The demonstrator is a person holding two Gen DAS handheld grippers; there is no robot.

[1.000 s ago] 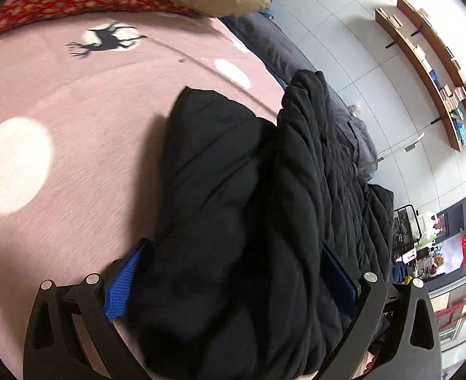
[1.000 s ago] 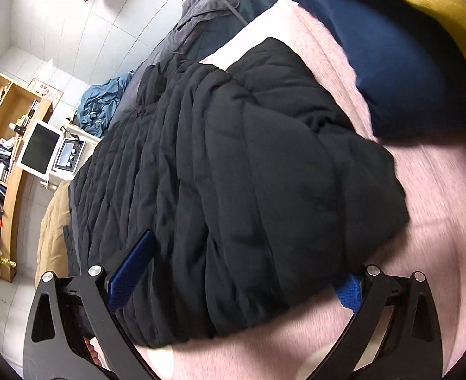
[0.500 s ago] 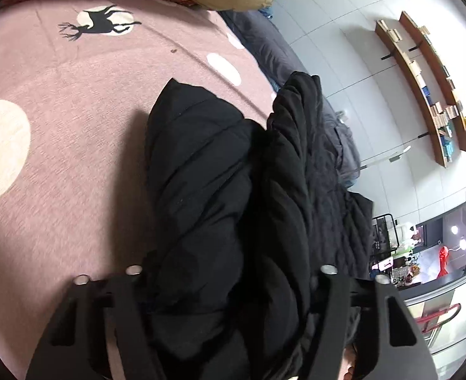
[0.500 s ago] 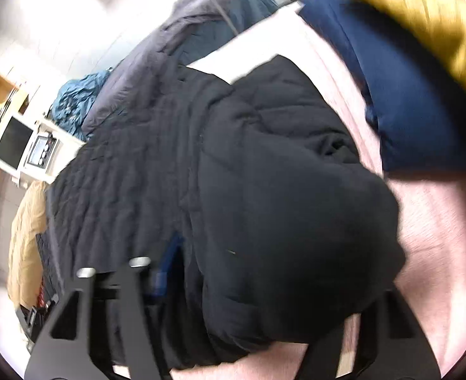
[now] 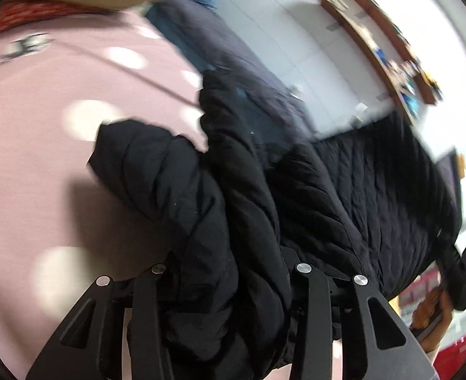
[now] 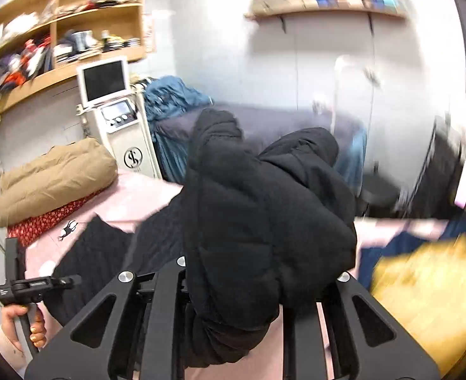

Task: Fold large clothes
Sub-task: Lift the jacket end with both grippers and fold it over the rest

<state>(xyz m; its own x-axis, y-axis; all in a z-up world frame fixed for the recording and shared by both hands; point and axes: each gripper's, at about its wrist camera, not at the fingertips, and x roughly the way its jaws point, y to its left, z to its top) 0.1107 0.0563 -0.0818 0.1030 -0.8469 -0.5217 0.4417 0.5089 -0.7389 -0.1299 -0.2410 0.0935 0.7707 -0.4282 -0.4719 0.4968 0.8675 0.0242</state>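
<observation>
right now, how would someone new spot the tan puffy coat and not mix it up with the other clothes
Start at the pink spotted bedspread in the right wrist view and follow it to its far left corner, below the wooden shelves. The tan puffy coat lies there on a red floral fabric. It is the only light brown bundle; the coat being handled is black.

white machine (image 6: 128,145) | round logo, possibly "S" | other text unreadable

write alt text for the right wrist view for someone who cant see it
The right gripper has its jaws shut on a bunched black puffer jacket, lifted above a pink bedspread. To the left lie a tan folded coat and a white machine with a screen below wooden shelves; a hand holds the other gripper at lower left. The picture is motion-blurred.
</observation>
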